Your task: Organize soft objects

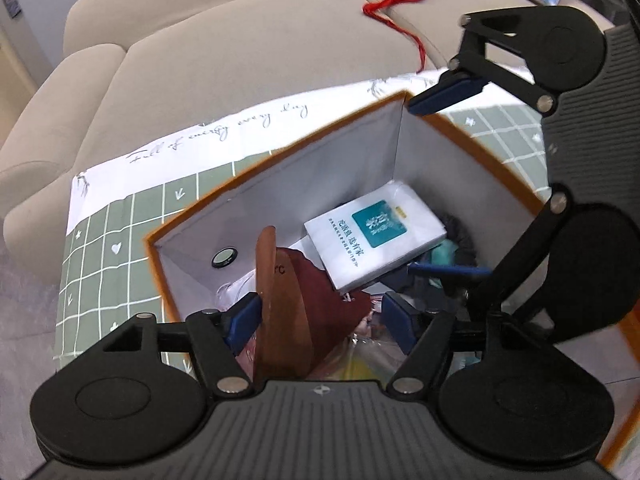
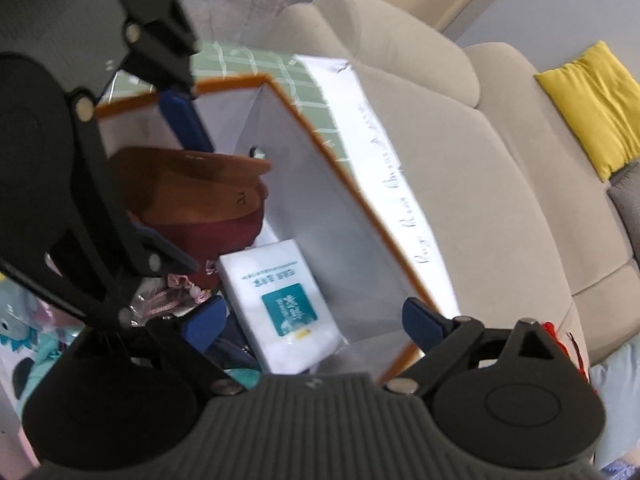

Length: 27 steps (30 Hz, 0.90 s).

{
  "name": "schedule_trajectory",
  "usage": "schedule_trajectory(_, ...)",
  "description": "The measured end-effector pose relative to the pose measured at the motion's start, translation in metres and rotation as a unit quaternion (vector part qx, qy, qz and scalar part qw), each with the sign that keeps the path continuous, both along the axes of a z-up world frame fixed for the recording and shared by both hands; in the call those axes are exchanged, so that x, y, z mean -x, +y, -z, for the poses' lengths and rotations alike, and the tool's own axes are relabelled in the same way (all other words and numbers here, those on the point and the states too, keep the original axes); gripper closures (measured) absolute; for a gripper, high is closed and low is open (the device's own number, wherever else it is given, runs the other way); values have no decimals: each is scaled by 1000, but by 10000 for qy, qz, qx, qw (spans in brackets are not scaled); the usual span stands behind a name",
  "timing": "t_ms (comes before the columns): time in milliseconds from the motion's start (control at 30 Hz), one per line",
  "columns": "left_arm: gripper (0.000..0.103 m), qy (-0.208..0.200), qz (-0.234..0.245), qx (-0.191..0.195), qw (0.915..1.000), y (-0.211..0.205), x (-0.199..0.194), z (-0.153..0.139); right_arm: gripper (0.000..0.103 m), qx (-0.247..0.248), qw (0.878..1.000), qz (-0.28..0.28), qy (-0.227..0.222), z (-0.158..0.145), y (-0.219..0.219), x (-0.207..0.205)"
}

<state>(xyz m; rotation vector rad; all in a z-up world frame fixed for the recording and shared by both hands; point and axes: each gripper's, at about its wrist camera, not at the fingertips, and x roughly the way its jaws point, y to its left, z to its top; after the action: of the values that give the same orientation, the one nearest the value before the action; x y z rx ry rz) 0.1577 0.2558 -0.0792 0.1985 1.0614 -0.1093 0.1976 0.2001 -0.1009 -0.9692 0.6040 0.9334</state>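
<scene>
Left gripper [image 1: 316, 318] sits closest to us, jaws spread, the brown-brimmed maroon cap [image 1: 298, 300] between them but no pad pressing on it. Cap lies inside the orange-rimmed box [image 1: 276, 152], brim on edge, long axis running away from us. Right gripper [image 2: 316, 322], also spread and empty, hangs over the white tissue pack [image 2: 280, 304] further in; we judge left nearer the cap.

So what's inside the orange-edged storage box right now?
Inside the storage box: a white tissue pack on top, a brown-brimmed maroon cap standing on edge, pink packaged items and teal fabric. Whatever lies beneath them is covered.
</scene>
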Motion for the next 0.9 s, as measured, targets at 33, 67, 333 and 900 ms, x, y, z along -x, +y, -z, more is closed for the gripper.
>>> schedule_trajectory(33, 20, -57, -36, 93, 9999, 3, 2, -6, 10, -57, 10000, 60, -36, -7, -4, 1)
schedule_trajectory(67, 15, -149, -65, 212, 9996, 4, 9, -13, 10, -133, 9998, 131, -76, -14, -9, 2)
schedule_trajectory(333, 12, -731, -340, 735, 9940, -8, 49, -49, 9, -1051, 9868, 1206, 243, -57, -56, 5)
schedule_trajectory(900, 0, -1091, -2093, 703, 9692, -42, 117, -19, 7, -2470, 9073, 3188, 1191, -53, -139, 77)
